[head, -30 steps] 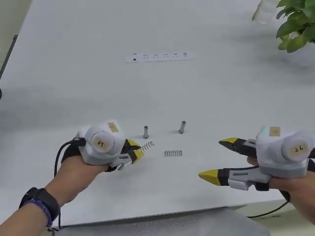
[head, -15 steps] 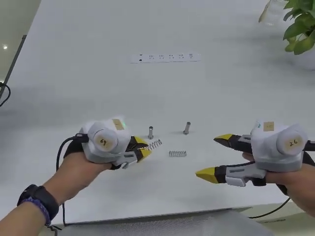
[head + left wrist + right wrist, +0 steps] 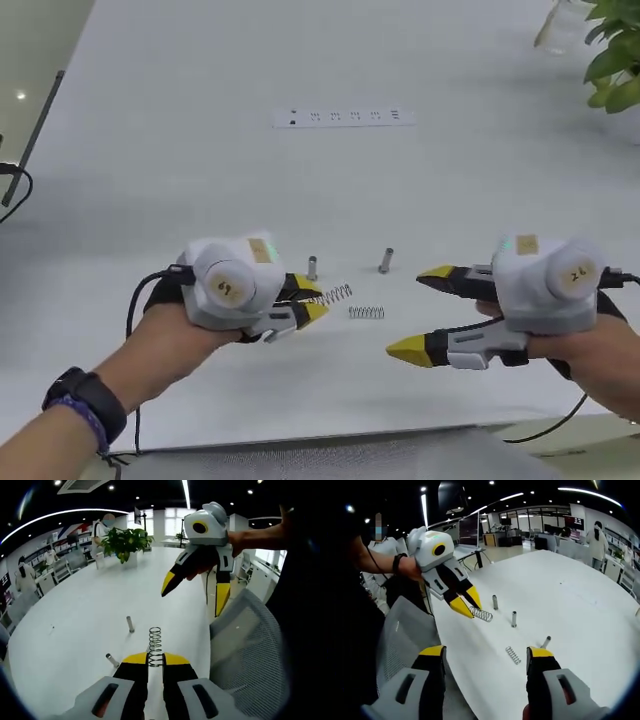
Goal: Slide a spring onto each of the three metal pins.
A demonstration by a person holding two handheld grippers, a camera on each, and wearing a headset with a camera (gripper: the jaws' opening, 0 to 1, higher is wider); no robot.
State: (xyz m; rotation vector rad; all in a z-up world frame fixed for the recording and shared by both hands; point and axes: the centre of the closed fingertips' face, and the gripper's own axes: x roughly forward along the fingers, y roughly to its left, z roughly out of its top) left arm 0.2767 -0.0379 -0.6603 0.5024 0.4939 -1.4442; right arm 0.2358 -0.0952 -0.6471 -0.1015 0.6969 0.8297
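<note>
Left claw (image 3: 312, 299) clamps one end of a spring (image 3: 338, 293), free end poking out, likely to thread it onto the nearby upright pin (image 3: 312, 267); right claw (image 3: 410, 311) hovers spread apart near a loose spring (image 3: 366, 312).

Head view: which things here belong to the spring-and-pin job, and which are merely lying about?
Belonging to the job:
held coiled metal spring, clamped in the left gripper
loose coiled metal spring
left short upright metal pin
right short upright metal pin
right gripper, open

Lying about:
white power strip
green leafy plant
</note>
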